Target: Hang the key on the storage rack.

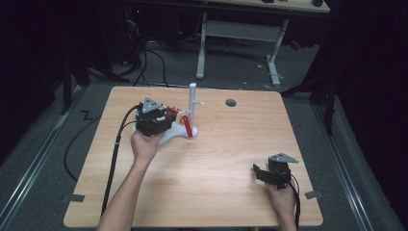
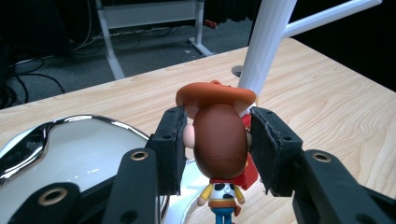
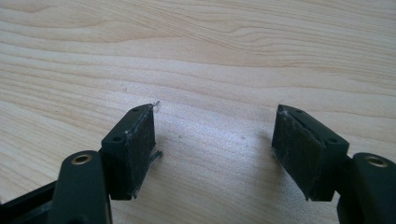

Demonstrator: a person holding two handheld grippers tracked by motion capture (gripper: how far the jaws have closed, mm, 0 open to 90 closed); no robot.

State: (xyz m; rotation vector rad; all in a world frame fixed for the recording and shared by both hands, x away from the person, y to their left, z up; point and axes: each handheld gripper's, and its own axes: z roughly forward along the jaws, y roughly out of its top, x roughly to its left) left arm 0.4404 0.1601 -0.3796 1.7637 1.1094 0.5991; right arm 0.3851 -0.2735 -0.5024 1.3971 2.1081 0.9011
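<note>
Because the cowboy figure (image 2: 219,154) is a small hard-plastic toy, expect it to be light, stiff and rather slick under the pads. Your left gripper (image 2: 217,149) has it now: the jaws stand closed on the sides of its big head, just under the brim of the orange hat (image 2: 215,93), and the body hangs free below. That is the sound place to hold. The head is the widest, roundest part, so the pads (image 2: 170,149) have something to bear on; the thin legs and arms would likely twist or slip out. Keep the squeeze moderate, since a rounded glossy head can squirt upward if pinched hard.

The figure sits over the near-left part of the table (image 1: 216,163), just beside the white post (image 2: 268,44) of the stand and above its shiny base (image 2: 74,154). In the high view your left gripper (image 1: 161,118) covers most of it, leaving a bit of red and orange by the post.

Your right gripper (image 3: 215,140) hovers low over bare wood near the right front corner, jaws wide apart and empty.

You cannot see the figure's feet, which are cut off at the bottom edge, nor its face, which is turned away from the camera. Whether it touches the post or the base is hard to tell. A red piece (image 2: 250,175) behind the body is partly hidden; what it is stays unclear.
</note>
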